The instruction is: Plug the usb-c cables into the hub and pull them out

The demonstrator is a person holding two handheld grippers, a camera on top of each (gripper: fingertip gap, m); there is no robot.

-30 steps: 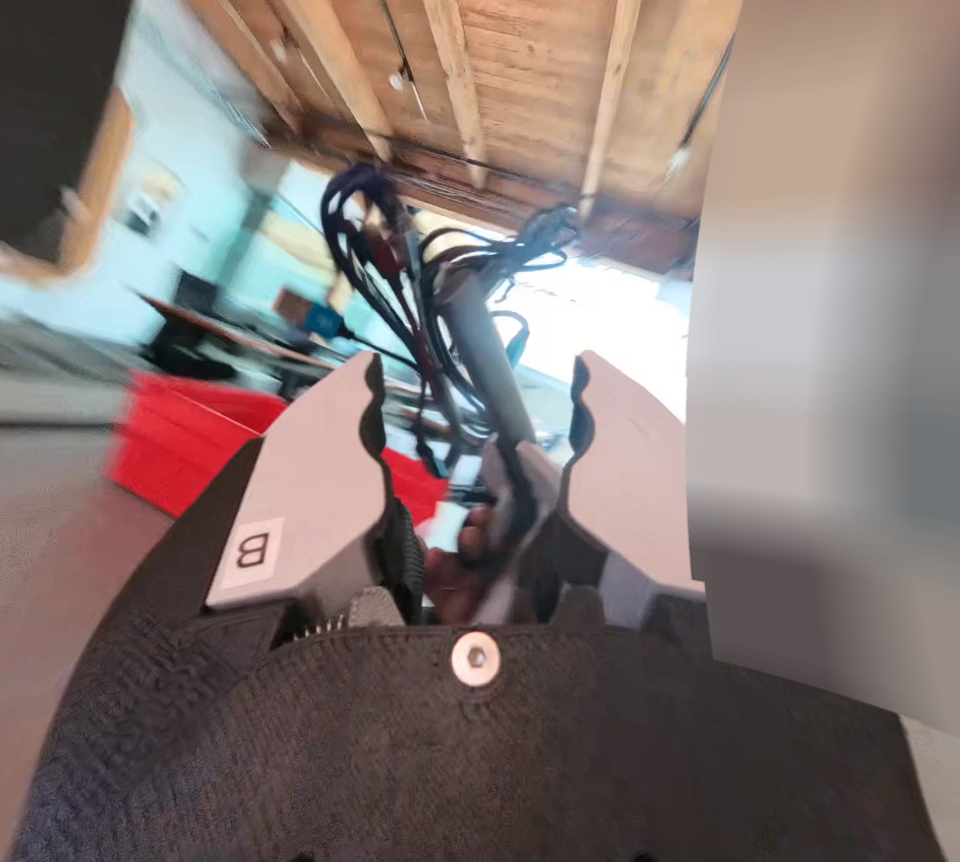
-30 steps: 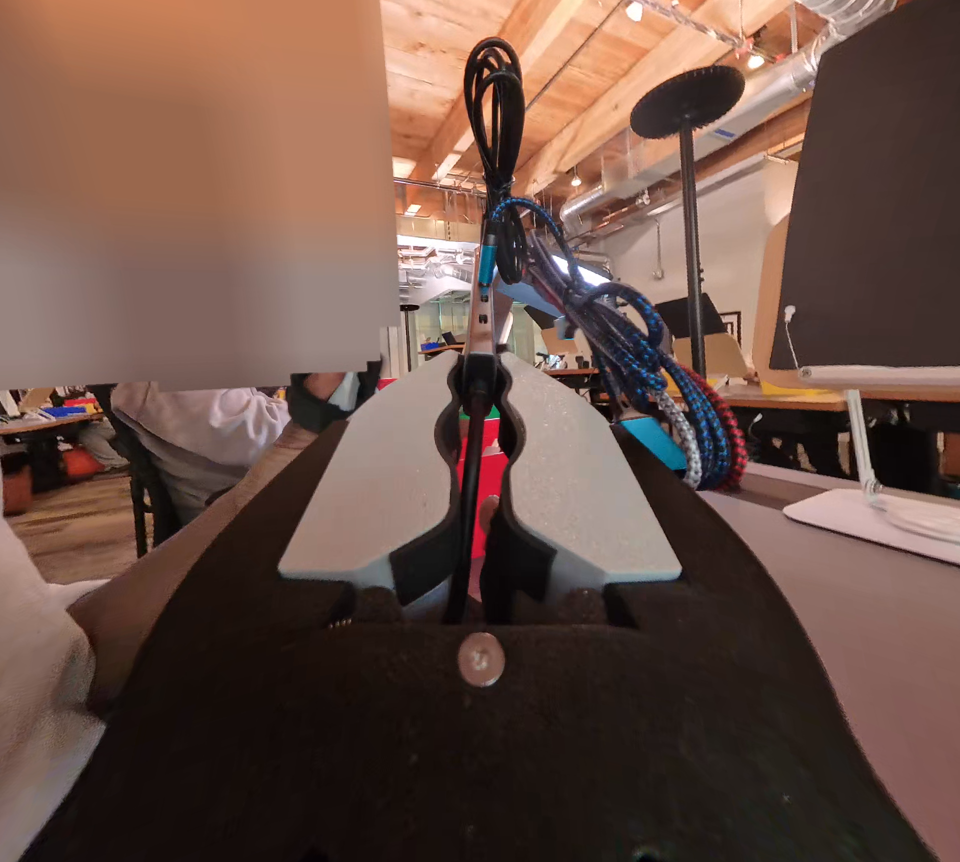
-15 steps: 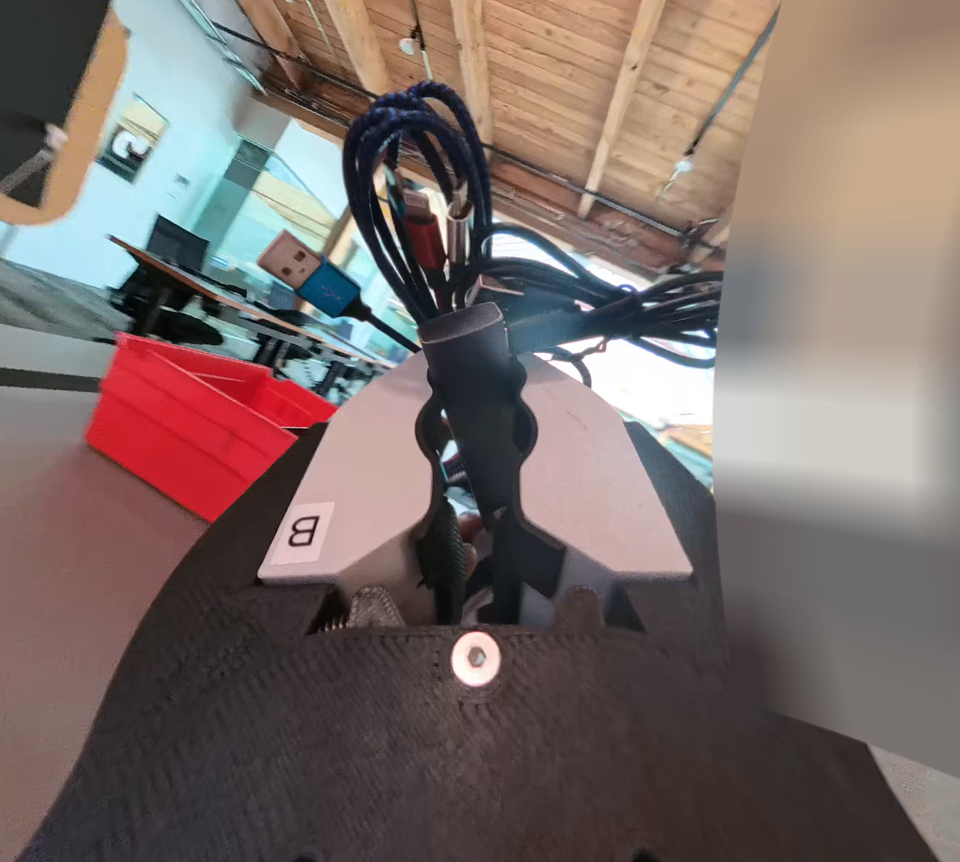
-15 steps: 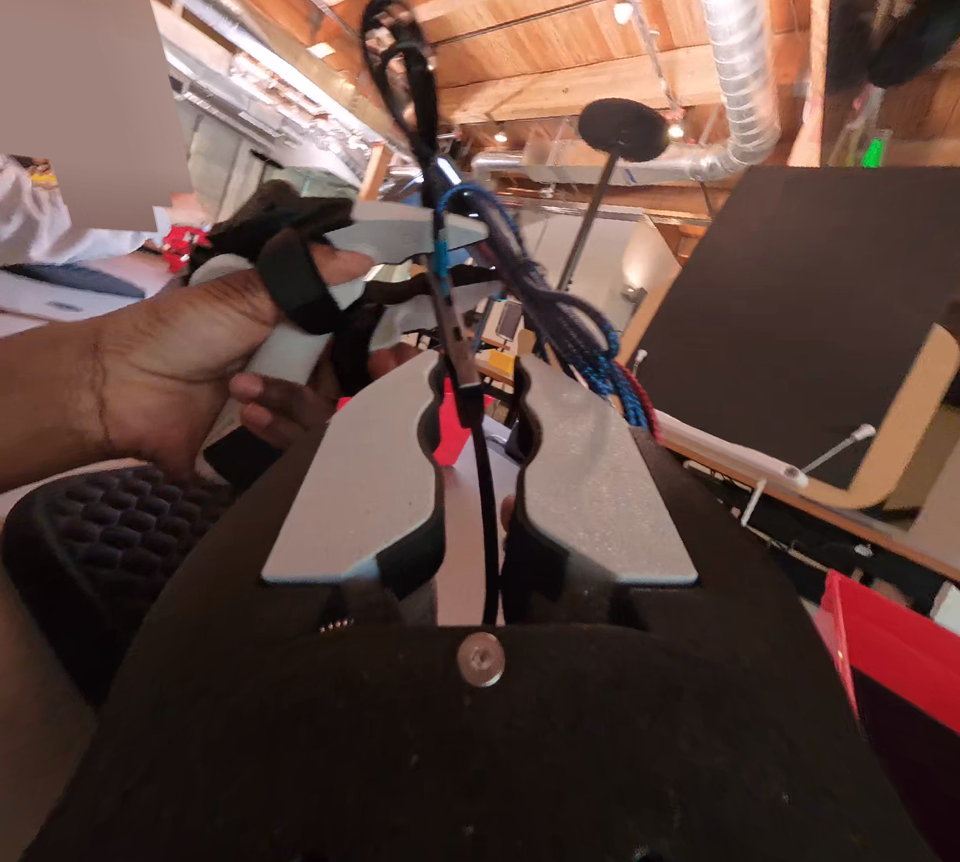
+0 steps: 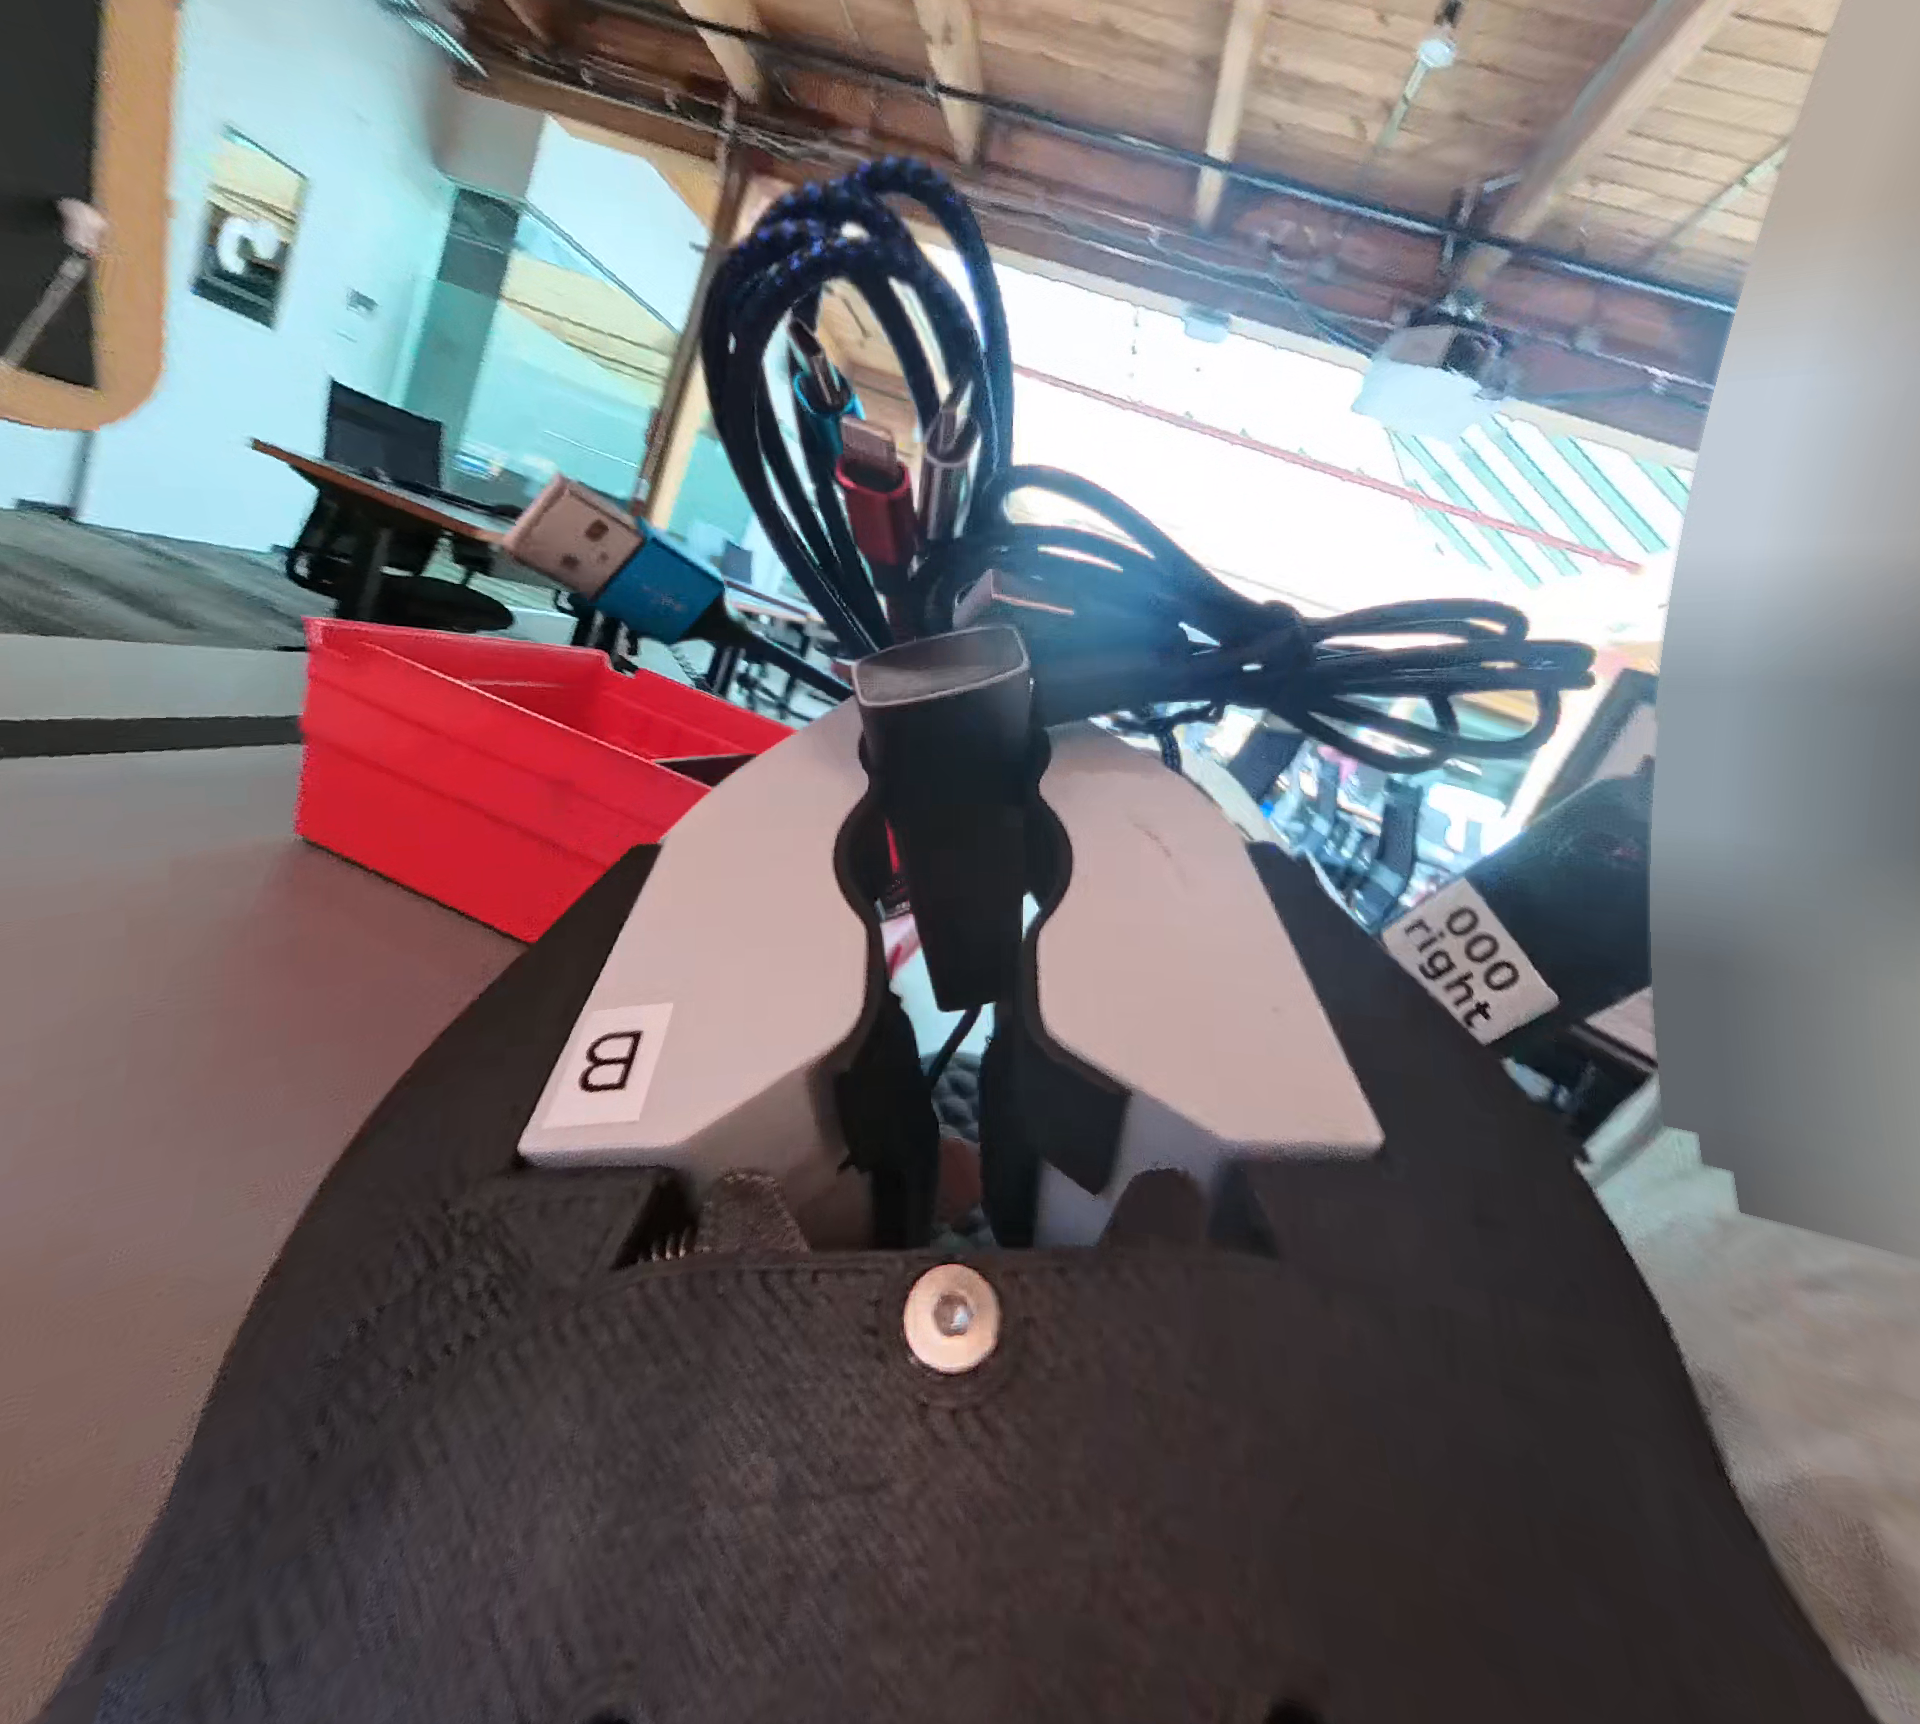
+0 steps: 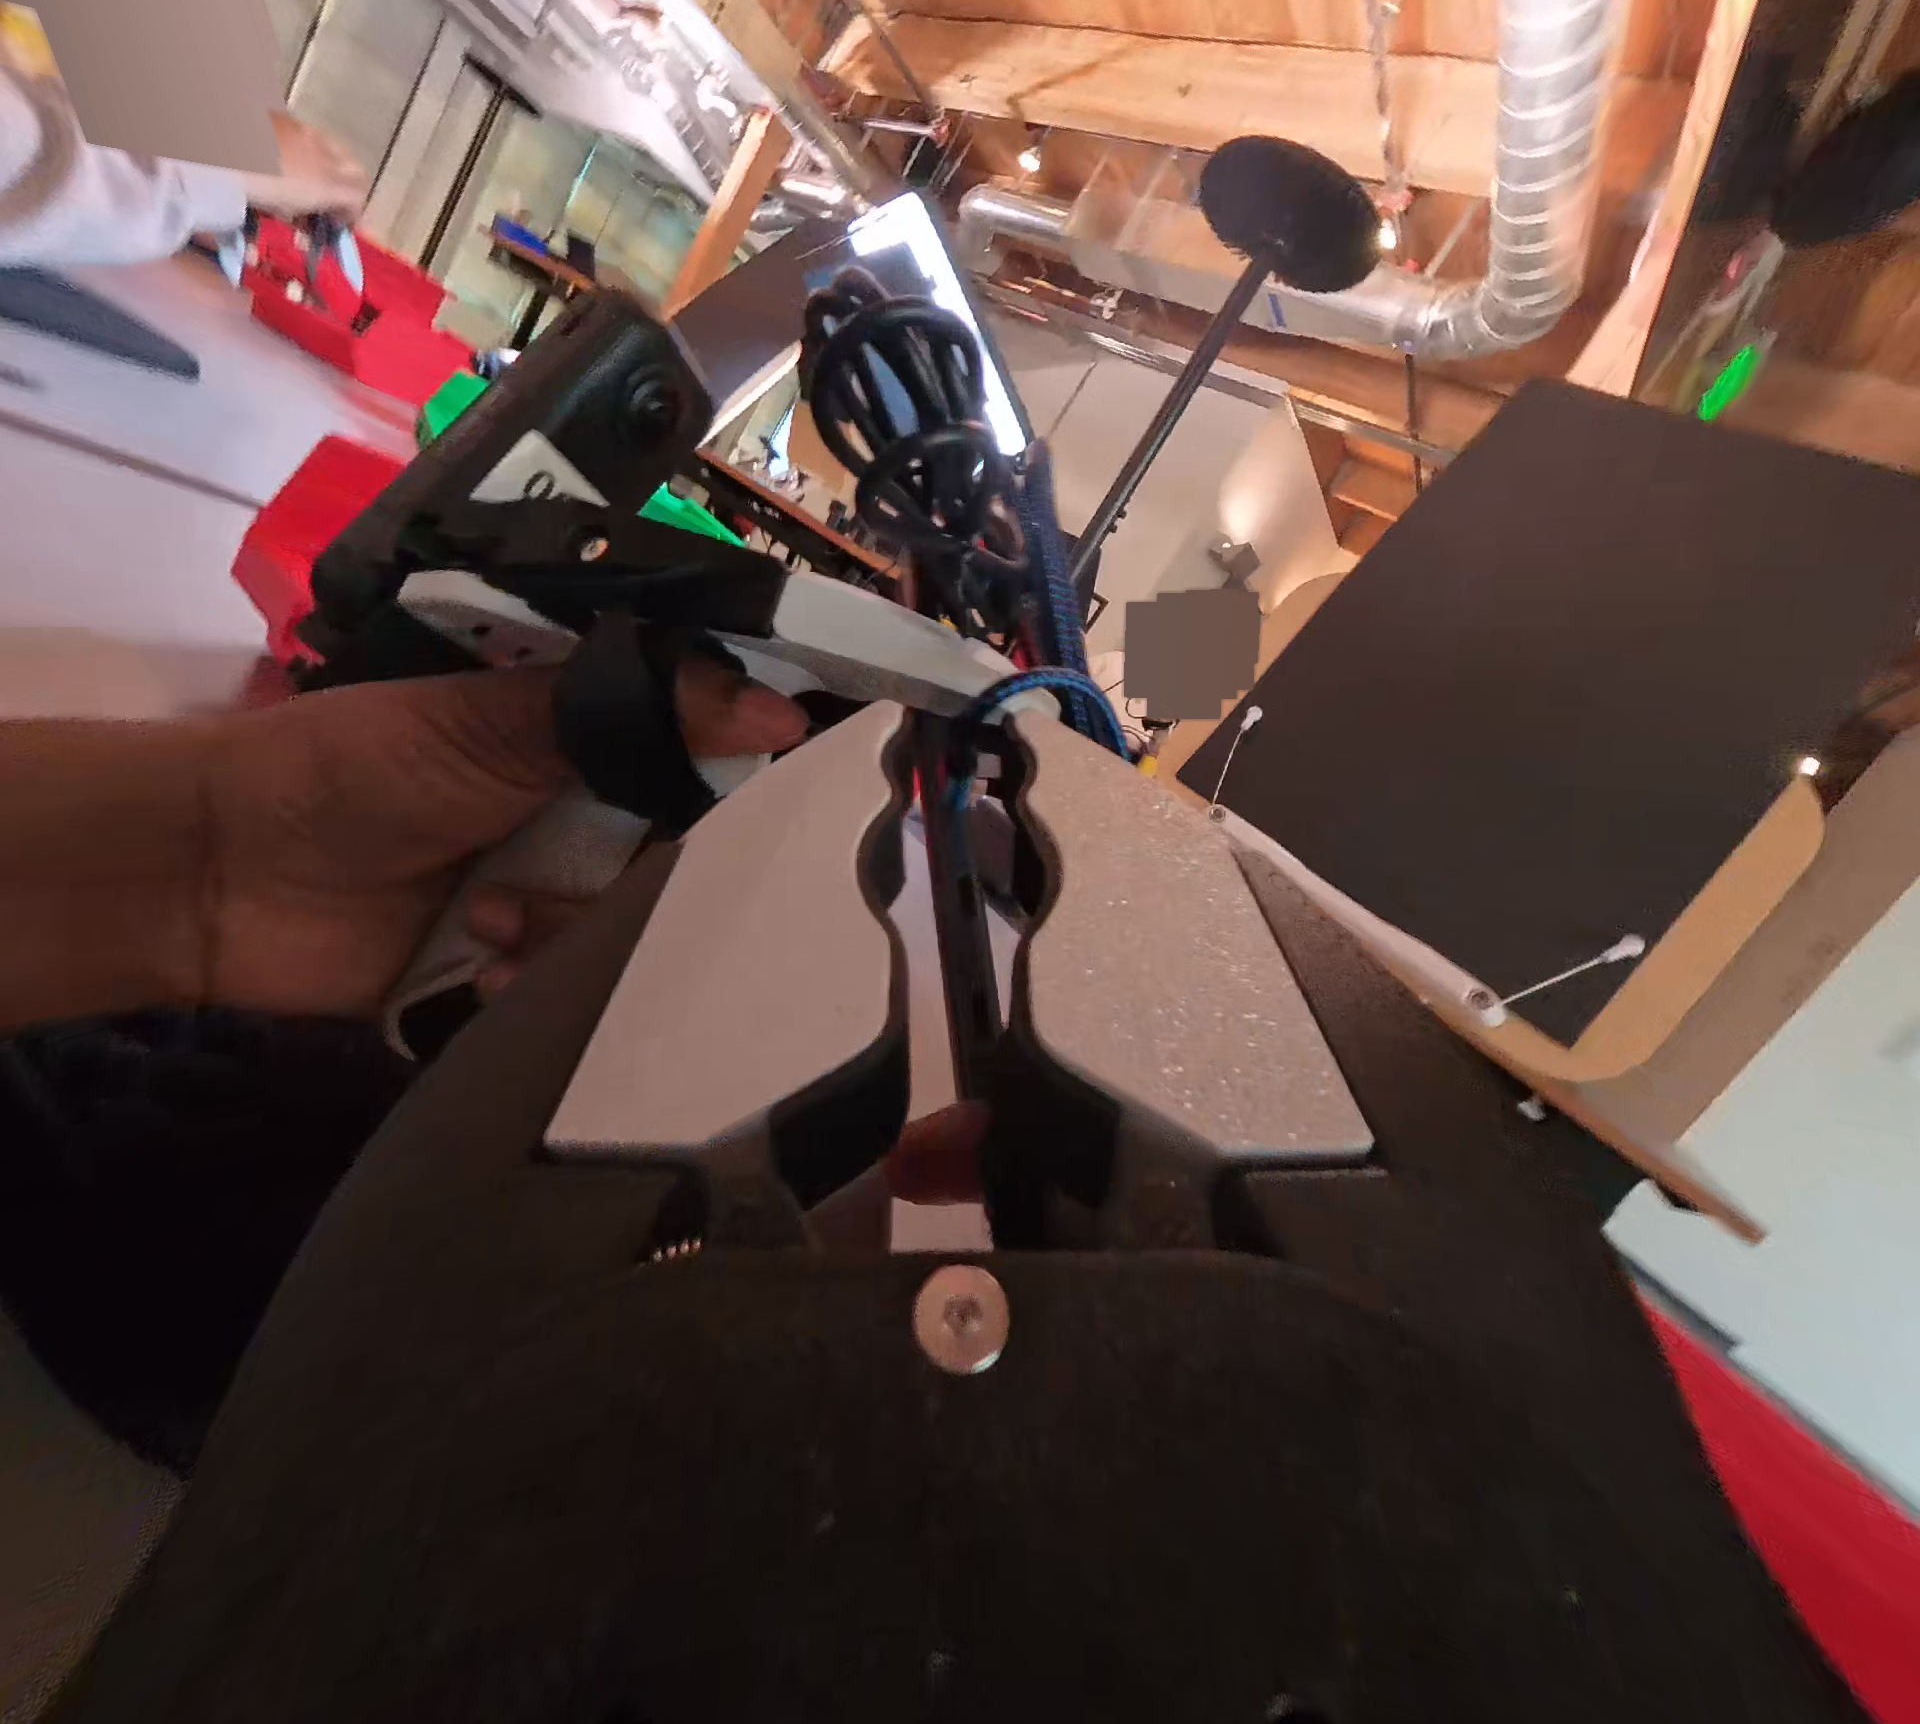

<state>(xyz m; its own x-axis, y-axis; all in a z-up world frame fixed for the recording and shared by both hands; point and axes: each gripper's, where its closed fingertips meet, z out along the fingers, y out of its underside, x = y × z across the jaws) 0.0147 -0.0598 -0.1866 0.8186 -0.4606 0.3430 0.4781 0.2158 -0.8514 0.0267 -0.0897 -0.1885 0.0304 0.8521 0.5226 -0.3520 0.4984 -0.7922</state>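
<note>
While left tongs (image 5: 951, 729) clamp hub (image 5: 940, 739), right tongs (image 6: 956, 739) pinch cable (image 6: 961, 968); red bin (image 5: 468, 770) contents unseen.

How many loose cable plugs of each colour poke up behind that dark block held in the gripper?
Large blue-shelled flat plug: 1
Small teal-blue plug: 1
Red-shelled plug: 1
Silver-grey plug: 1
Total: 4 clearly seen above the dark grey oblong hub; the cable tangle may hide more.

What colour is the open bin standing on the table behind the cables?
Red; the bin shows best in the left wrist view.
</note>
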